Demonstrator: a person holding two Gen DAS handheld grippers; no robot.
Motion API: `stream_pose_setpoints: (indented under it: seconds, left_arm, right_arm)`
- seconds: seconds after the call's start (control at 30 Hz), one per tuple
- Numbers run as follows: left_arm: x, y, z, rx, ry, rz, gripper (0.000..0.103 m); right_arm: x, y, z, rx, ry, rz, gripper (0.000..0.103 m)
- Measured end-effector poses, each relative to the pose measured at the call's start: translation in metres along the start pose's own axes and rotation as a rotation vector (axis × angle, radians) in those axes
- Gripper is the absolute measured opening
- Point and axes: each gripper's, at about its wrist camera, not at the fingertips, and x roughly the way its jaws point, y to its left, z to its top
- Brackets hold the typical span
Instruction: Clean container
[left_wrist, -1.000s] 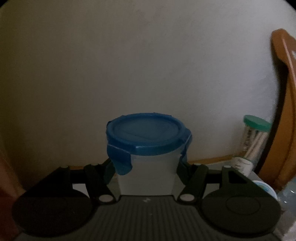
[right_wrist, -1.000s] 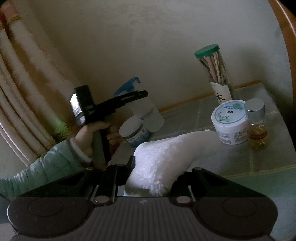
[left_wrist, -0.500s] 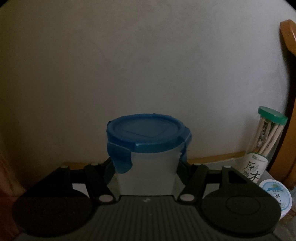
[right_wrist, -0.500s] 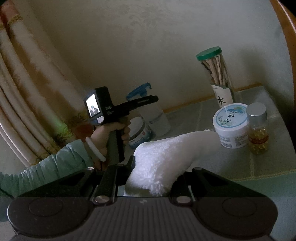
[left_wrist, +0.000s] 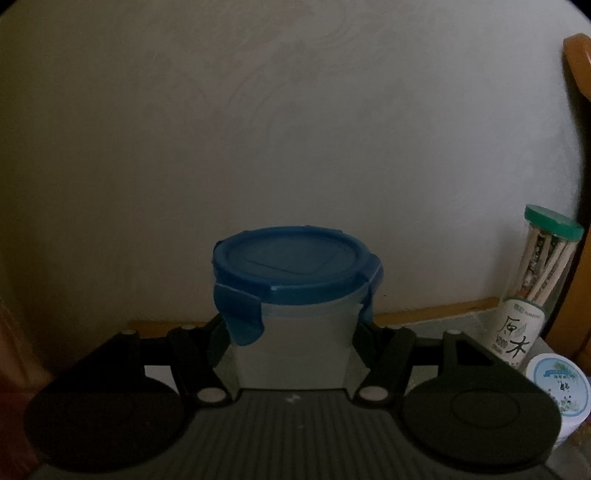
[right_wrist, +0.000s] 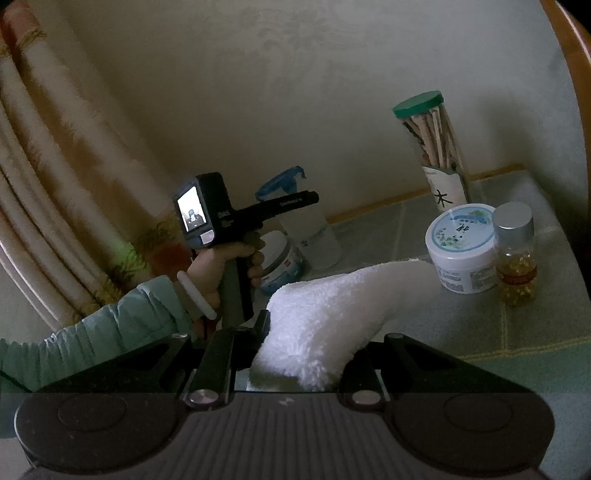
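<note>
Left tongs (left_wrist: 291, 332) clamp the blue-lidded container (left_wrist: 295, 295) upright, while right tongs (right_wrist: 303, 343) pinch a white cloth (right_wrist: 332, 310)

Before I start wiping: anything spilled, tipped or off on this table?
Nothing spilled or tipped. One oddity: the container, held in the left tongs, has its blue lid on, with a clip folded down, so the towel in the right tongs reaches only the outside.
</note>
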Motion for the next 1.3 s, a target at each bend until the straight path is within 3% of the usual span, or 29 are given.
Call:
stream_pose_setpoints:
  seconds: [0.6, 0.8, 1.07, 1.17, 1.3]
  left_arm:
    - [-0.014, -0.004, -0.005, -0.023, -0.020, 0.013, 0.068]
    - [-0.022, -0.009, -0.008, -0.006, -0.039, 0.013, 0.082]
    - [-0.027, -0.005, -0.018, 0.005, -0.059, 0.022, 0.085]
    - [-0.031, -0.004, -0.021, 0.002, -0.063, 0.025, 0.095]
    - [-0.037, -0.002, -0.025, -0.035, -0.076, 0.022, 0.096]
  right_arm:
    - [0.001, 0.002, 0.001, 0.000, -0.002, 0.003, 0.022]
    - [0.000, 0.002, 0.001, 0.003, -0.005, 0.003, 0.022]
    - [-0.002, 0.000, 0.001, 0.007, -0.006, 0.002, 0.022]
    - [-0.002, 0.000, 0.002, 0.006, -0.007, 0.003, 0.022]
    - [-0.002, 0.001, 0.002, 0.002, -0.004, 0.005, 0.022]
